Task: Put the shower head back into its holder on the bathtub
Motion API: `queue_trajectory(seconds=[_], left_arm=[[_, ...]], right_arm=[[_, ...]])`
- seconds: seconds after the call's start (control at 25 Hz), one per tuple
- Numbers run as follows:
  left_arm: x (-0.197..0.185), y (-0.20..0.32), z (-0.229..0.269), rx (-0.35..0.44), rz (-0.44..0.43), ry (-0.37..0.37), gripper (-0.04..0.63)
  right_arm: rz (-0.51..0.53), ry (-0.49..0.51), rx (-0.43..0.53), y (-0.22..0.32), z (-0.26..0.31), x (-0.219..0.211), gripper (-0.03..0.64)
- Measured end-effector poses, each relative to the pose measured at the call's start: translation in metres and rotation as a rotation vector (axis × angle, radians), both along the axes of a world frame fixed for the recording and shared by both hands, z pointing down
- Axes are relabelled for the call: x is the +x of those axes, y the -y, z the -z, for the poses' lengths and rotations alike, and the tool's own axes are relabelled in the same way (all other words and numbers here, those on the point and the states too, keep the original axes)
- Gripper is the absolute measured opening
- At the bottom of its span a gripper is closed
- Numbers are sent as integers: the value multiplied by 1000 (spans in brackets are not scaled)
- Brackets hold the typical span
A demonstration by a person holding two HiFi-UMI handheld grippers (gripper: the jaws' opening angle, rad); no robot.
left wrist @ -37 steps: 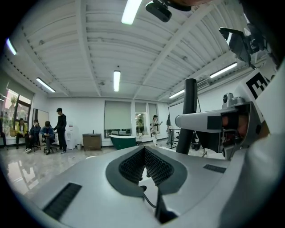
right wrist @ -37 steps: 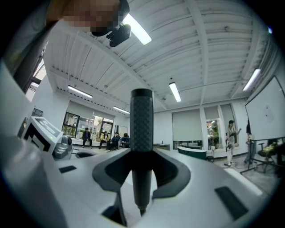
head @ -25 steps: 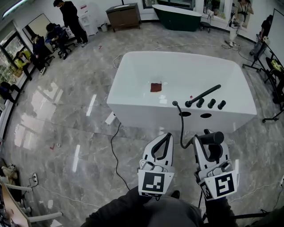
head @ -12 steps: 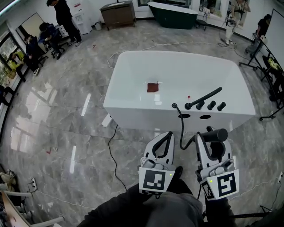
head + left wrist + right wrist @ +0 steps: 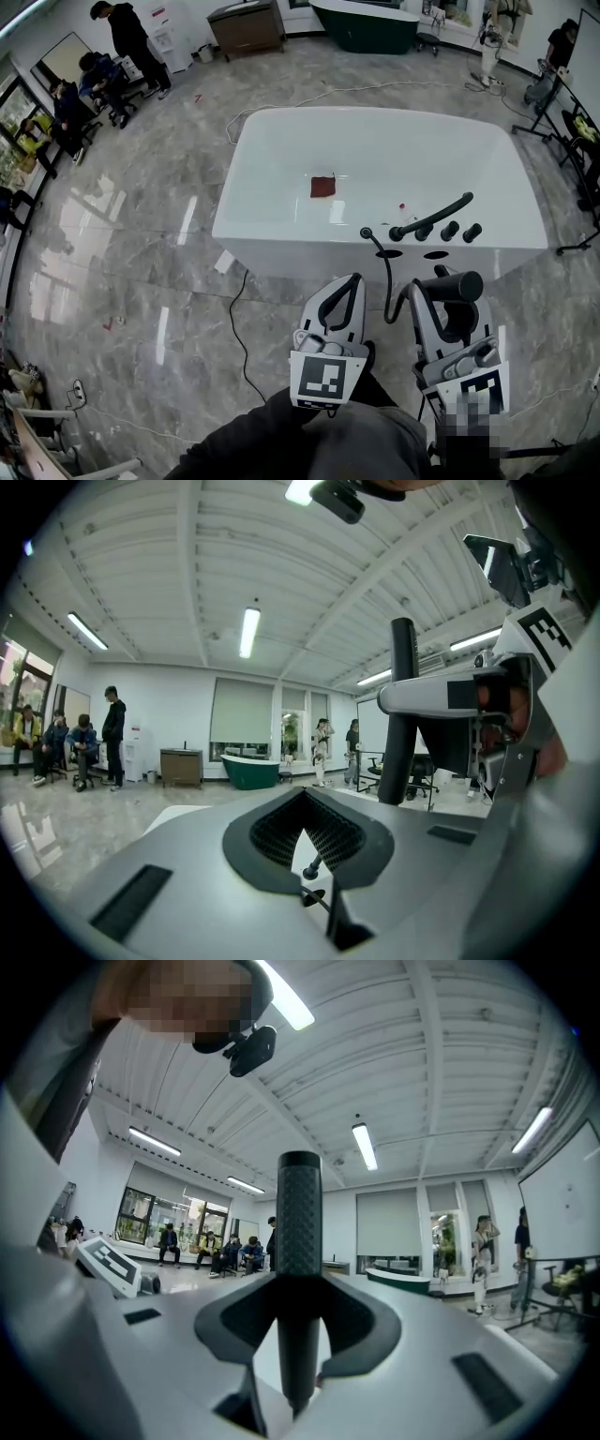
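The right gripper (image 5: 442, 298) is clamped on the shower head (image 5: 457, 286). In the right gripper view the black, textured handle (image 5: 299, 1241) stands upright between the closed jaws. In the head view the shower head lies crosswise at the gripper's tip, off the tub (image 5: 300, 255), just in front of its near wall toward the right corner.

A black hose (image 5: 386, 277) runs from a fitting (image 5: 366, 232) on the near rim, down the outside wall, then curves over to the shower head.

The left gripper (image 5: 352, 283) is beside the right one, also level and short of the near wall. Its jaws are together with nothing between them. Through the gap in its pads the left gripper view shows only the white tub and the hose fitting (image 5: 310, 865).

On the near rim toward the right corner sit a black spout (image 5: 433, 215), angled toward the tub's right edge, and three black knobs (image 5: 450, 230) in a row. A dark oval opening (image 5: 436, 254) lies in the rim just in front of the knobs.

A red square (image 5: 322, 187) lies on the tub's bottom near the middle. A cable (image 5: 239, 319) trails over the grey marble floor (image 5: 141, 281) from the tub's near-left corner.
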State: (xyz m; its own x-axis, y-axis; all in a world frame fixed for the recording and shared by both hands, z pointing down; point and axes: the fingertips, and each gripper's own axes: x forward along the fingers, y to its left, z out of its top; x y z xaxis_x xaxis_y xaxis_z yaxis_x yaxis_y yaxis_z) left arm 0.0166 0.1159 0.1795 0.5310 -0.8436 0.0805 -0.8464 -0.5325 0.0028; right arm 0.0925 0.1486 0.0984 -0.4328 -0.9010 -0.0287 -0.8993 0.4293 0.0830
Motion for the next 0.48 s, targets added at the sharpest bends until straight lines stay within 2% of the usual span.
queue_trajectory(seconds=[0.48], left_arm=[[43,57,-19,-51,1,64,3]], right_arm=[[22,45,-55,57,-19,45,138]])
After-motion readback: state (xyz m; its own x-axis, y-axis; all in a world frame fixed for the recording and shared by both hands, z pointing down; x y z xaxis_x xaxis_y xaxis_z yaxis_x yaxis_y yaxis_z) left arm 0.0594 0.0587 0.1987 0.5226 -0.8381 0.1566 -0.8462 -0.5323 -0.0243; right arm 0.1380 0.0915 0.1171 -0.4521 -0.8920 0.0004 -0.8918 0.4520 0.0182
